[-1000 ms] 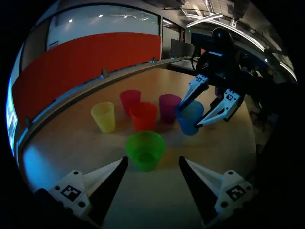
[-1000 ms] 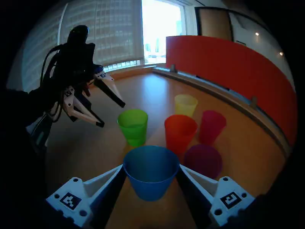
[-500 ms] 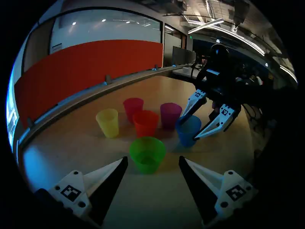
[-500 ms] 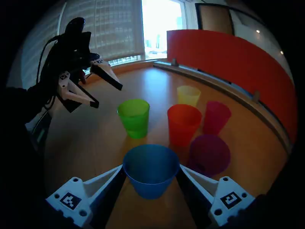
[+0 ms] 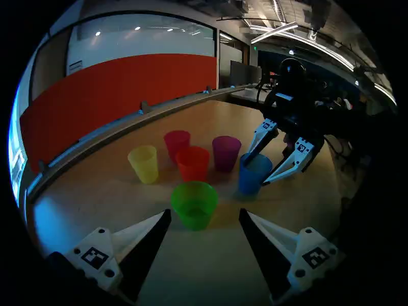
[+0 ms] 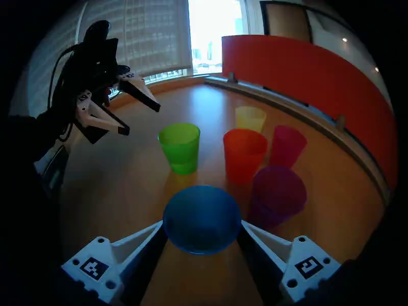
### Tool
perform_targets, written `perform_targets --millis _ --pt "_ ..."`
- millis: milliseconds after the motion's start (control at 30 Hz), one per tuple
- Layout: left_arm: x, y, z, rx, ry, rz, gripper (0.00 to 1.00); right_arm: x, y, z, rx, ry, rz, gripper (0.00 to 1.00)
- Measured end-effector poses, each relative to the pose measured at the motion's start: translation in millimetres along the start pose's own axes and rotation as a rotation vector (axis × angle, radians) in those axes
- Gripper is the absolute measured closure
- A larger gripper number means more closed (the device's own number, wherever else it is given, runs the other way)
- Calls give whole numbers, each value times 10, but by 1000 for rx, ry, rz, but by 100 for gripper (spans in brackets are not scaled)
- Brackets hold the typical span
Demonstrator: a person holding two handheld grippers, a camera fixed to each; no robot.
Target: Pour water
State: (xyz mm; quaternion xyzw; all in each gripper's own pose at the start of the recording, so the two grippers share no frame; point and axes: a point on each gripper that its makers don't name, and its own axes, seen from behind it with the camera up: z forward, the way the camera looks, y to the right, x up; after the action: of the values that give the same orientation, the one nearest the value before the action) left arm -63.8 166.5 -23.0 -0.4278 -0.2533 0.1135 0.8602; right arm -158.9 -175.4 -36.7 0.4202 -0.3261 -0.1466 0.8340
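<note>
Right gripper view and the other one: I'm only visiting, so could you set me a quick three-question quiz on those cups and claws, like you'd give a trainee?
1. Multiple choice: what colour is the cup between the fingers of the right claw? A) green B) blue C) yellow
2. True or false: the left claw is shut on the green cup.
3. Fill in: counting every colour, there are ___ cups in all.

Key:
1. B, the blue cup.
2. False: the left claw is open, and the green cup stands just ahead of its fingertips.
3. Six.
</note>
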Motion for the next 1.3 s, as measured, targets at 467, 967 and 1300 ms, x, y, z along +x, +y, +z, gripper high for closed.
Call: perform_targets --millis 467,967,1300 --pt "30 9 -105 20 15 -8 1 -103 -2 -127 -31 -10 7 0" --pt "-61 -28 -303 89 44 -55 0 -276 -26 -551 -103 15 33 0" --pt "-224 -23 -482 160 58 -58 0 -336 59 -902 -191 37 54 0"
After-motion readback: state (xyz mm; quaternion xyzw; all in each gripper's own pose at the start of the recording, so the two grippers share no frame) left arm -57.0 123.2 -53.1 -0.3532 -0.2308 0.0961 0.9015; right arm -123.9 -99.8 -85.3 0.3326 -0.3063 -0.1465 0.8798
